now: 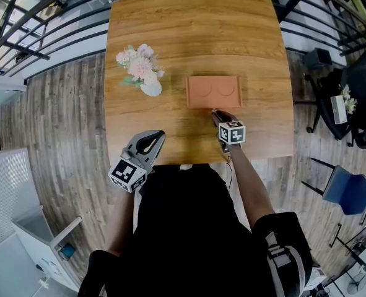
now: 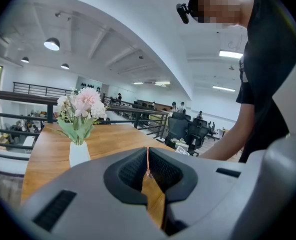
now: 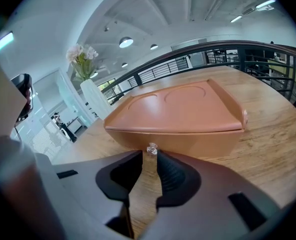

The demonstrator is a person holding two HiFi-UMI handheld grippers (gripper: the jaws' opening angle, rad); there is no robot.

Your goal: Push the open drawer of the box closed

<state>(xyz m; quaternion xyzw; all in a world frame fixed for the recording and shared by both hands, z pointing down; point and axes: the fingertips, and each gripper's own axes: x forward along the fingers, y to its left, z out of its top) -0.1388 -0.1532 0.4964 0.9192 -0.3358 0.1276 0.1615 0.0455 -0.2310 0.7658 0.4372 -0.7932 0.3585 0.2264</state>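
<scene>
A terracotta-orange box [image 1: 213,91] lies on the wooden table [image 1: 170,30], its lid showing two round hollows. In the right gripper view the box [image 3: 178,109] fills the middle, and its drawer front [image 3: 198,141] looks flush with the body. A small clear knob [image 3: 152,148] sticks out of that front. My right gripper [image 1: 215,112] is at the box's near side; its jaws [image 3: 149,156] stand a narrow gap apart with the knob right at their tips. My left gripper [image 1: 158,136] hovers at the table's front edge, away from the box, shut [image 2: 148,171] and empty.
A white vase of pink and white flowers [image 1: 142,70] stands left of the box, also in the left gripper view [image 2: 80,119]. Black railings [image 1: 40,23] run behind the table. Chairs [image 1: 347,187] stand on the floor to the right.
</scene>
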